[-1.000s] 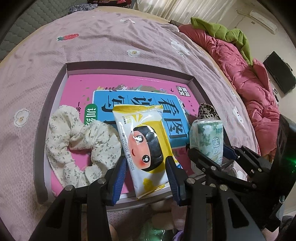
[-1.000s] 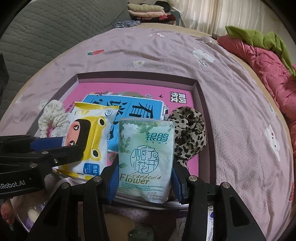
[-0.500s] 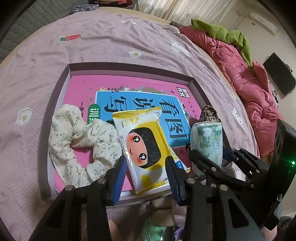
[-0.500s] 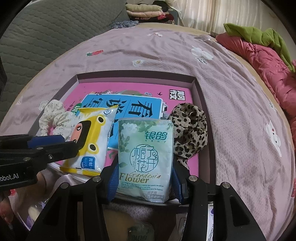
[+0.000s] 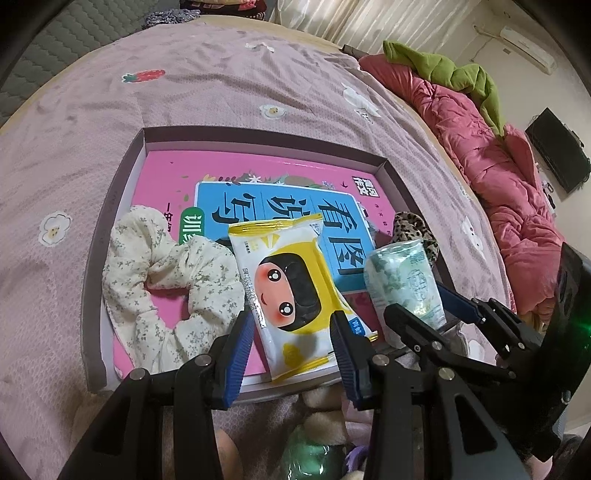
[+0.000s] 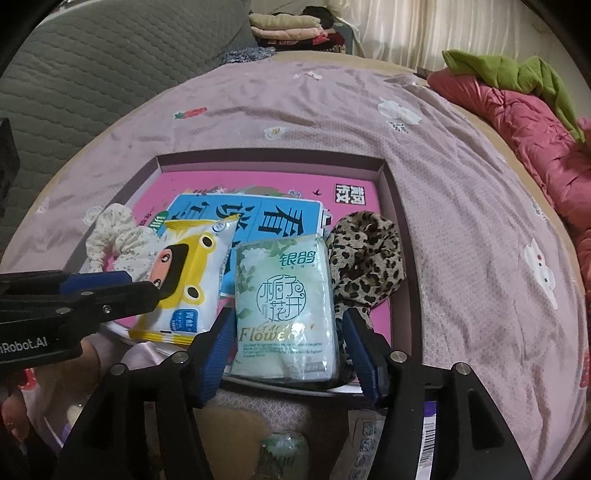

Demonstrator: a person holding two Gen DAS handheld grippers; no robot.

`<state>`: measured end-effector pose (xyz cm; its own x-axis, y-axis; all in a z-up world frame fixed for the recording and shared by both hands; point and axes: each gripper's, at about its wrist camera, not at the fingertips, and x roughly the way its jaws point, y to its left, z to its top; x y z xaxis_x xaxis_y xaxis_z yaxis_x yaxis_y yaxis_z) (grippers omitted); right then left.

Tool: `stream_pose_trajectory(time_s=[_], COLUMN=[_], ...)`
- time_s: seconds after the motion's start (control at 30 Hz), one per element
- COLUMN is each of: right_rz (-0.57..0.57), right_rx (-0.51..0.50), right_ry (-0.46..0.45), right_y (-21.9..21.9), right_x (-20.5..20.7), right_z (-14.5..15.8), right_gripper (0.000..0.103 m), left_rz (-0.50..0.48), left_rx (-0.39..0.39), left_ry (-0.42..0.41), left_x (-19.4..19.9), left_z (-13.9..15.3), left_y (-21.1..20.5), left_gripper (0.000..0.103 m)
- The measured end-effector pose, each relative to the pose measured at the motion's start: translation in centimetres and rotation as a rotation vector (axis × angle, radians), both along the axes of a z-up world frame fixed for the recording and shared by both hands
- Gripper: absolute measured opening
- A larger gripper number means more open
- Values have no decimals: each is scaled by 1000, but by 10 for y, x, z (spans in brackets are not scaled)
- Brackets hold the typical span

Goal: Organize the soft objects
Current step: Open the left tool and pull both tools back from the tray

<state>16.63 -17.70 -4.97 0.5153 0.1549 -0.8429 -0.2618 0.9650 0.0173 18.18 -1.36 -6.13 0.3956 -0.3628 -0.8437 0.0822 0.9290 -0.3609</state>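
A shallow grey tray [image 5: 122, 192] lies on the pink bedspread with a pink and blue book [image 5: 280, 206] inside. My left gripper [image 5: 291, 332] is shut on a yellow wet-wipe pack [image 5: 291, 291] with a cartoon face, held over the tray's near edge. My right gripper [image 6: 286, 339] is shut on a pale green tissue pack [image 6: 284, 306], also over the near edge; it shows in the left wrist view [image 5: 406, 280]. A cream floral scrunchie [image 5: 166, 280] lies at the tray's left. A leopard scrunchie [image 6: 365, 258] lies at the tray's right.
A crumpled pink quilt [image 5: 509, 173] with a green garment [image 5: 454, 77] runs along the bed's right side. A grey quilted headboard [image 6: 92, 66] and folded clothes [image 6: 291, 29] are at the far end. Plush toys and packets [image 5: 317, 443] sit below the grippers.
Both grippers have drawn back a little from the tray with their packs still held. The tray looks slightly farther away in both views.
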Motion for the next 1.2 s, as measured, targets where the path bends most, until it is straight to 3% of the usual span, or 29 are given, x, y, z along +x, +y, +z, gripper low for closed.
stream_pose_trajectory(time_s=[0.23,0.7,1.2], right_rz=[-9,-16,-31], right_rx=[-15,-31,-7], right_ry=[-35,-90,-142], right_y=[1,3,2], right_x=[-3,-11,-27], right_z=[13,36,65], right_gripper=[68,71,72], left_rz=[3,27,95], left_rx=[-5,9,39], left_ry=[-11,-31,-140], left_x=[-4,-13,-37], left_z=[8,30,66], left_y=[1,3,14], left_gripper=[43,43,48])
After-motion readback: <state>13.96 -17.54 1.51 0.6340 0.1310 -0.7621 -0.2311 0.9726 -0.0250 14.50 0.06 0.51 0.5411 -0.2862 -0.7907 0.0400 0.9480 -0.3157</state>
